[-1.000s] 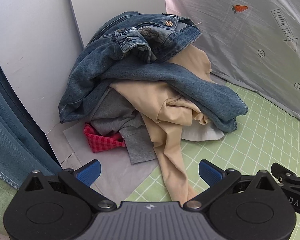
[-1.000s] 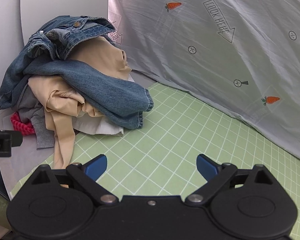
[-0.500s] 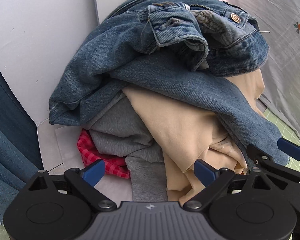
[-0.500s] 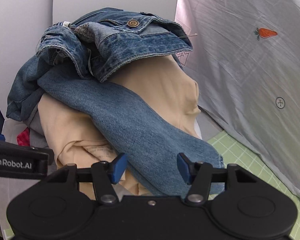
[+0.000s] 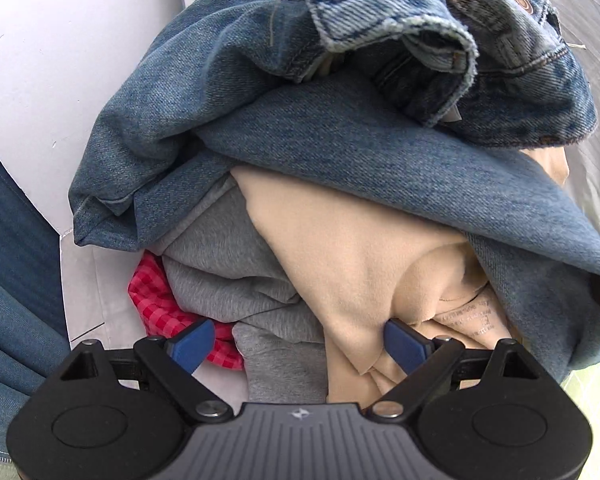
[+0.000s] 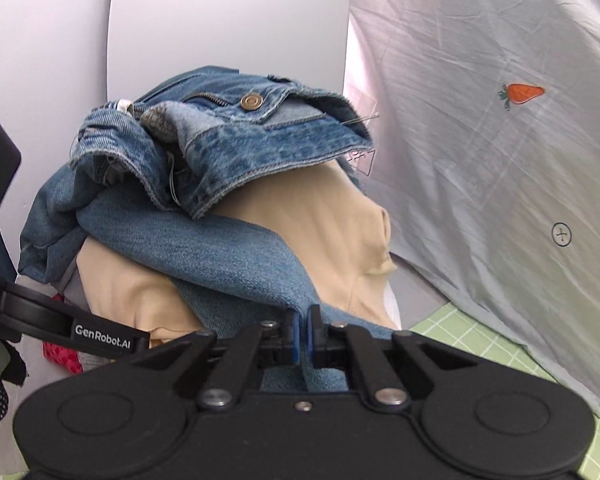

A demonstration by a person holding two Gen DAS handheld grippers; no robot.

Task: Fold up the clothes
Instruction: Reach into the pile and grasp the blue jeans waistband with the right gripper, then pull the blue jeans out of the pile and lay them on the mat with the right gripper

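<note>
A heap of clothes lies against the white back panel: blue jeans (image 5: pixel 340 152) on top, a beige garment (image 5: pixel 360 264), a grey garment (image 5: pixel 236 272) and a red checked cloth (image 5: pixel 160 304) underneath. My left gripper (image 5: pixel 296 346) is open, its blue pads pressed into the heap's front, around grey and beige fabric. My right gripper (image 6: pixel 303 340) is shut on a jeans leg (image 6: pixel 236 256) that drapes down the heap over the beige garment (image 6: pixel 312 216).
A white panel (image 6: pixel 220 20) stands behind the heap. A grey printed sheet (image 6: pixel 500 160) hangs at the right. The green grid mat (image 6: pixel 480 336) shows at the lower right. Blue denim fabric (image 5: pixel 8 300) hangs at the left edge.
Both grippers moved in close to the heap. The right gripper closed from open onto the jeans leg. The left gripper stayed open and reached the heap's front.
</note>
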